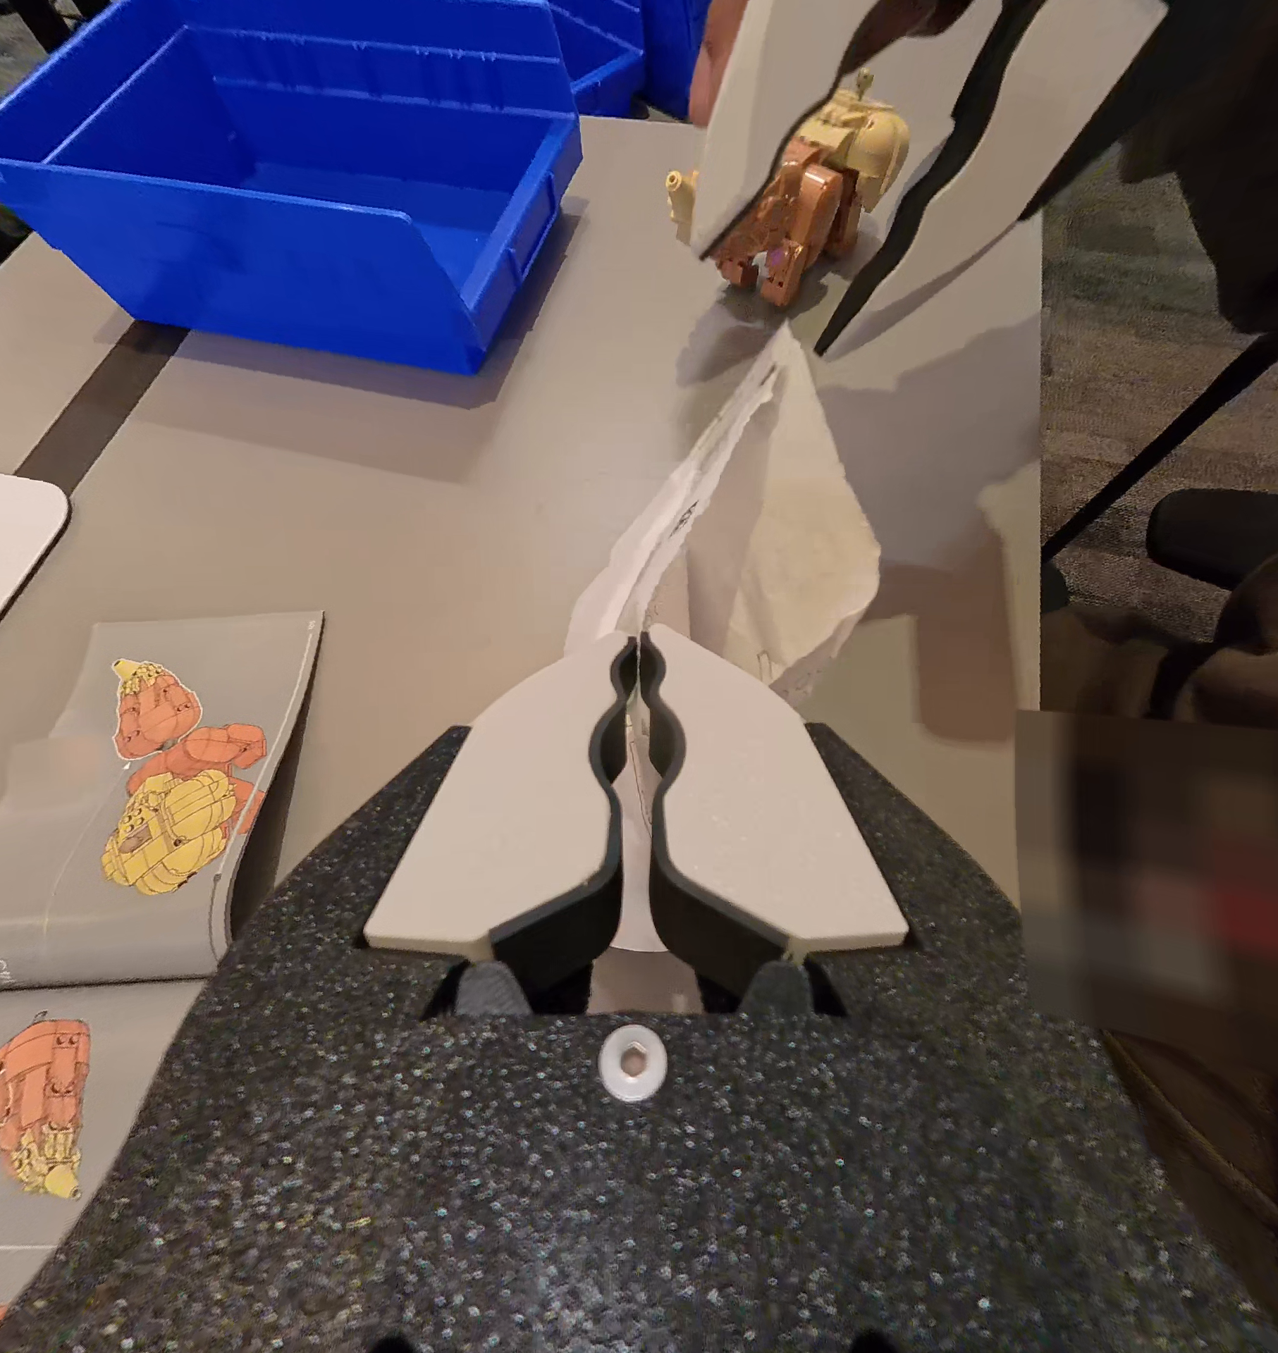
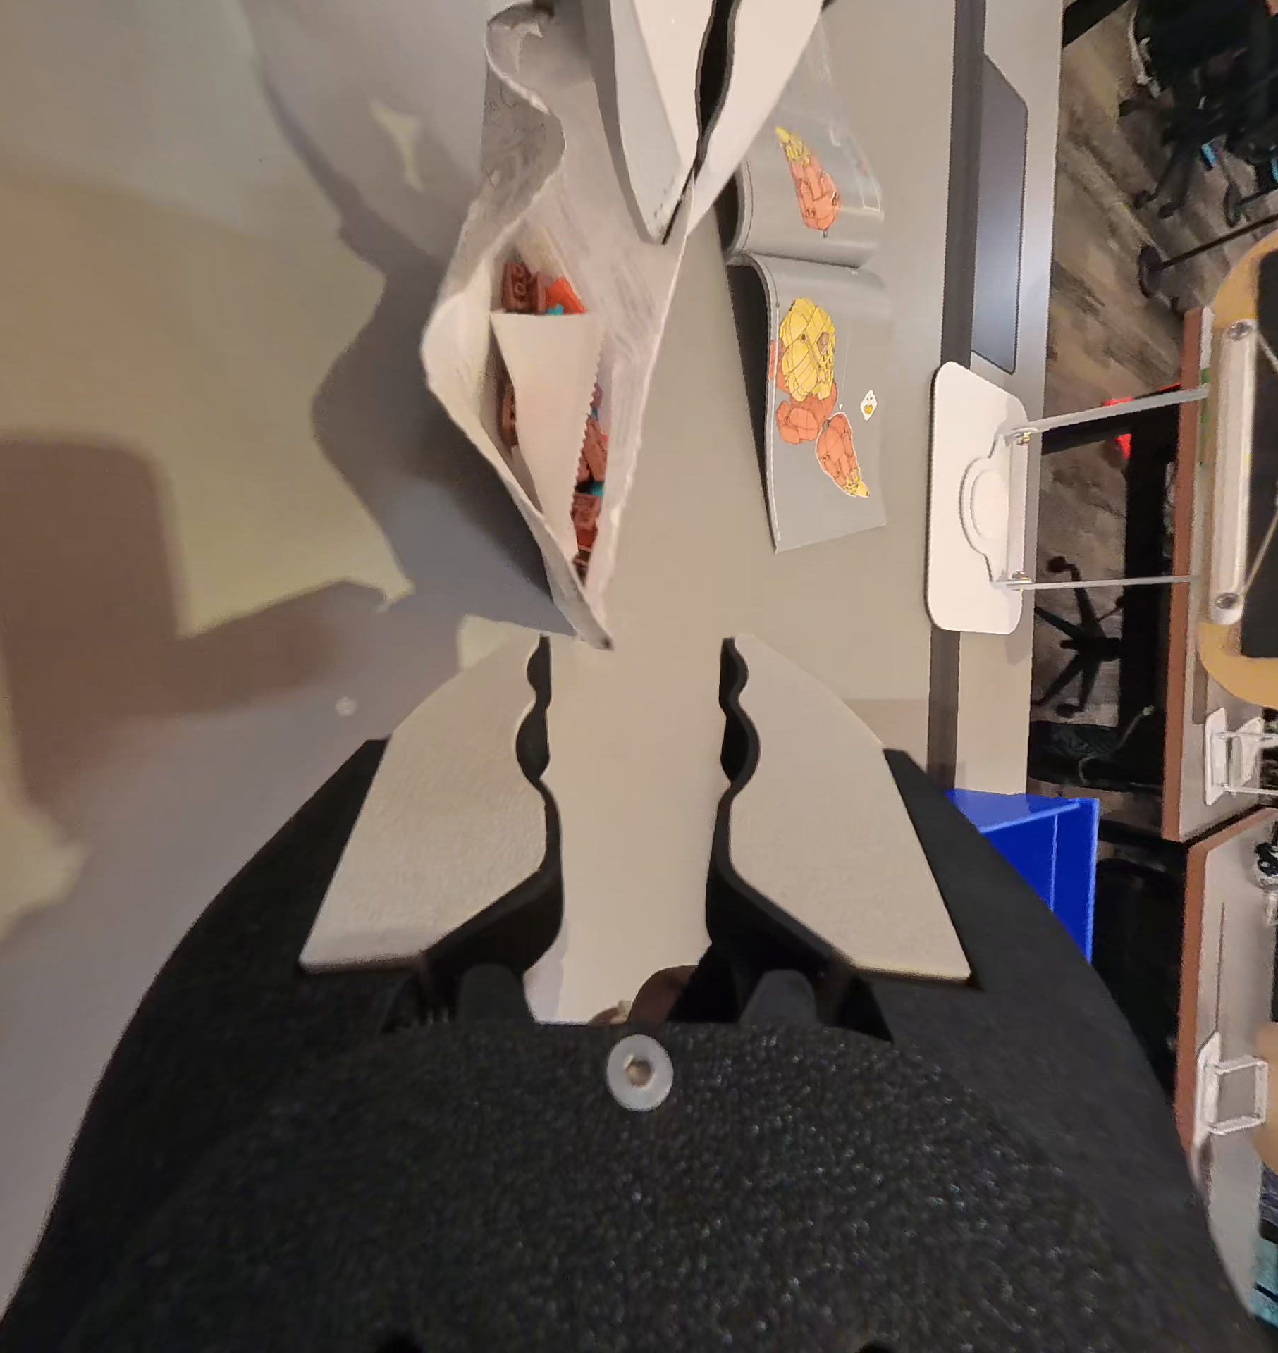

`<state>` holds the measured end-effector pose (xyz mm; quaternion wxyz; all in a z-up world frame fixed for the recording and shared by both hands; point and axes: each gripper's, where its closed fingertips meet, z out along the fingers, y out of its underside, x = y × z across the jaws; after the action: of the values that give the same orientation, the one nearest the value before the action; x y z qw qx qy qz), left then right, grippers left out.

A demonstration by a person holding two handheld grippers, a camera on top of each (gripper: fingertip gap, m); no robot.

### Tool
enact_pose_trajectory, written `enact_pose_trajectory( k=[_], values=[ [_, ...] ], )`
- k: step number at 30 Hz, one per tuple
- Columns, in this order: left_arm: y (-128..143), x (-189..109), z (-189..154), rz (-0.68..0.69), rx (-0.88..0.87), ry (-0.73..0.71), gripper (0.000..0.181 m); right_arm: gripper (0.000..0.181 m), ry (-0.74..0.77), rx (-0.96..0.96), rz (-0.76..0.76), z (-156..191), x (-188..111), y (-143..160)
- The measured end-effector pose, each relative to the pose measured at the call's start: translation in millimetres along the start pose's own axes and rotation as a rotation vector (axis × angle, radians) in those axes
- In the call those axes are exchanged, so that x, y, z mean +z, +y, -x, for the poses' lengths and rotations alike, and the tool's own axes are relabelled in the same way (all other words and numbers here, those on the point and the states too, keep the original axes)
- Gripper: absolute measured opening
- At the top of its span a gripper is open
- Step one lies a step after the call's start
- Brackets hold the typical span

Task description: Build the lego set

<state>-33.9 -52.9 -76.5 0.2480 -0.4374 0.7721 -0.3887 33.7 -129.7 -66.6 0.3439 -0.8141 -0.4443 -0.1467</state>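
Note:
My left gripper [image 1: 641, 640] is shut on the edge of a torn white paper bag [image 1: 782, 527] and holds it above the grey table. In the right wrist view the bag [image 2: 540, 381] gapes open, with brown, orange and teal bricks [image 2: 584, 468] inside. My right gripper [image 2: 636, 648] is open and empty, and the bag's lower corner is just off its left fingertip [image 2: 526, 659]. The left wrist view shows the right gripper [image 1: 764, 304] at the bag's far end. A partly built tan and brown lego model [image 1: 819, 190] stands on the table behind it. The left gripper [image 2: 665, 227] also shows at the top of the right wrist view.
An open instruction booklet [image 1: 182, 769] lies left of my left gripper; it also shows in the right wrist view [image 2: 819, 395]. An empty blue bin [image 1: 291, 183] stands at the far left. A white board [image 2: 972, 498] lies near the table edge [image 1: 1031, 512]. Chairs and floor lie beyond. My hands' fingertips stand some 11 cm from each other.

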Motion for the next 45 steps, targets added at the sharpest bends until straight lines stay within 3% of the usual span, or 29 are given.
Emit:
enact_pose_trajectory(
  k=[5, 11, 21, 30, 35, 40, 45],
  values=[
    [-2, 1, 3, -0.002, 0.000, 0.010, 0.000, 0.041, -0.093, -0.035, 0.024, 9, 17, 2],
    [-2, 1, 10, -0.022, -0.027, 0.020, 0.000, 0.001, -0.091, -0.042, 0.014, 8, 25, -4],
    [-1, -4, 23, -0.070, -0.078, 0.080, 0.000, 0.000, -0.126, 0.146, -0.047, -6, 24, -12],
    [-6, -17, 39, -0.250, -0.206, 0.158, 0.003, 0.000, -0.163, 0.303, -0.043, -19, 31, -11],
    [-7, -37, 48, -0.351, -0.253, 0.160, 0.030, 0.000, -0.188, 0.370, -0.048, -23, 38, -8],
    [9, -55, 55, -0.413, -0.267, 0.105, 0.053, 0.000, -0.196, 0.382, -0.052, -25, 42, -6],
    [49, -43, 33, -0.308, -0.293, 0.122, 0.074, 0.000, -0.178, 0.375, -0.058, -24, 42, -4]
  ],
)
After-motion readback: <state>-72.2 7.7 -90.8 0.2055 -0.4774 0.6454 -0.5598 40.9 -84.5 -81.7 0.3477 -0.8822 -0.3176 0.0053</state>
